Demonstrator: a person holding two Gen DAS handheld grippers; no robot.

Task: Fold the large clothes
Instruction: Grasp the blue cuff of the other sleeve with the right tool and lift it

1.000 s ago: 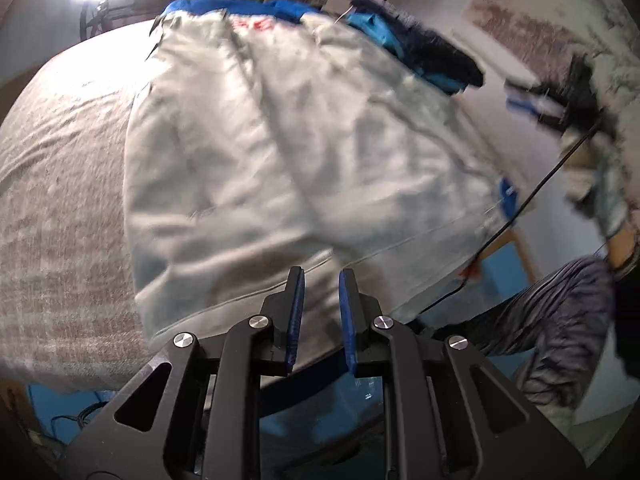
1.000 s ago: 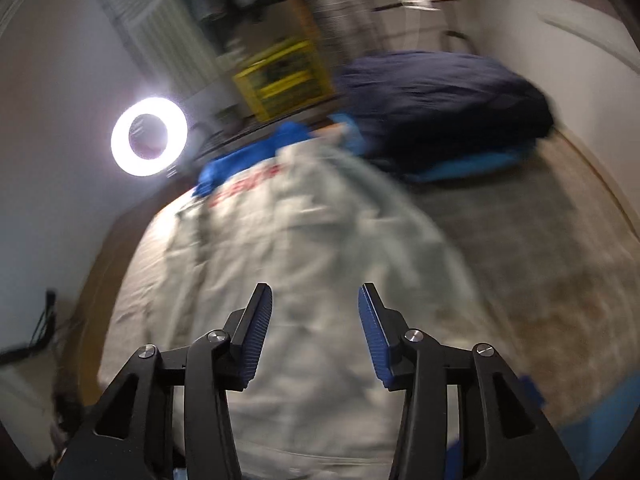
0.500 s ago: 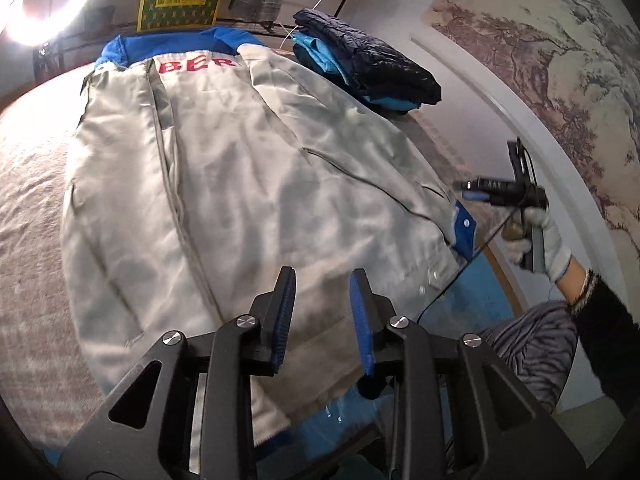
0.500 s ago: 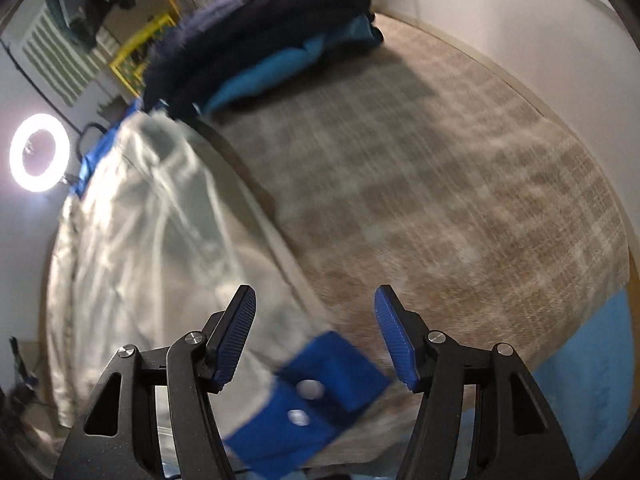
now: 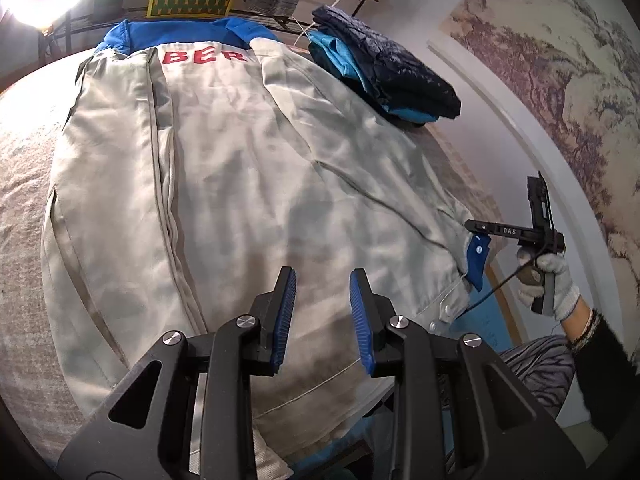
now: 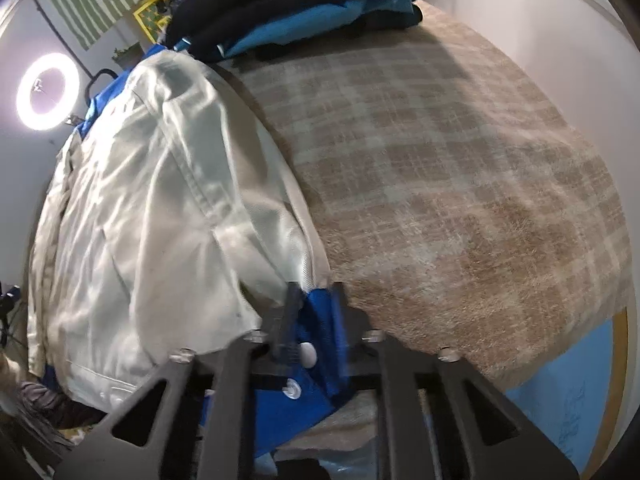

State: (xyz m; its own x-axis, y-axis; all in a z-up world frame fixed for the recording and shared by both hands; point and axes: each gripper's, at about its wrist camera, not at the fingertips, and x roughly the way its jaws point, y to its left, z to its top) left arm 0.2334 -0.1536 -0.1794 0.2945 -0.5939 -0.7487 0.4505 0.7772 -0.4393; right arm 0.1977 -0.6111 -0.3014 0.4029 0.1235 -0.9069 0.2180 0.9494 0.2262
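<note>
A large light-grey jacket (image 5: 248, 184) with a blue collar and red letters lies back-up, spread flat on a plaid bed cover (image 5: 20, 184). My left gripper (image 5: 322, 316) is open and empty, hovering above the jacket's bottom hem. My right gripper (image 6: 316, 312) is closed on the blue cuff (image 6: 316, 344) of the right sleeve (image 6: 208, 200), at the bed's near edge. In the left wrist view the right gripper (image 5: 478, 234) is at the blue cuff (image 5: 478, 256), held by a gloved hand.
A stack of folded dark-blue and light-blue clothes (image 5: 384, 68) sits at the far right of the bed, also in the right wrist view (image 6: 296, 4). A ring light (image 6: 47, 92) stands beyond the bed. A wall runs along the right side. Bare plaid cover (image 6: 460, 184) lies right of the sleeve.
My right gripper came down to the sleeve end and closed on the blue cuff. My left gripper opened wider and drew back from the hem.
</note>
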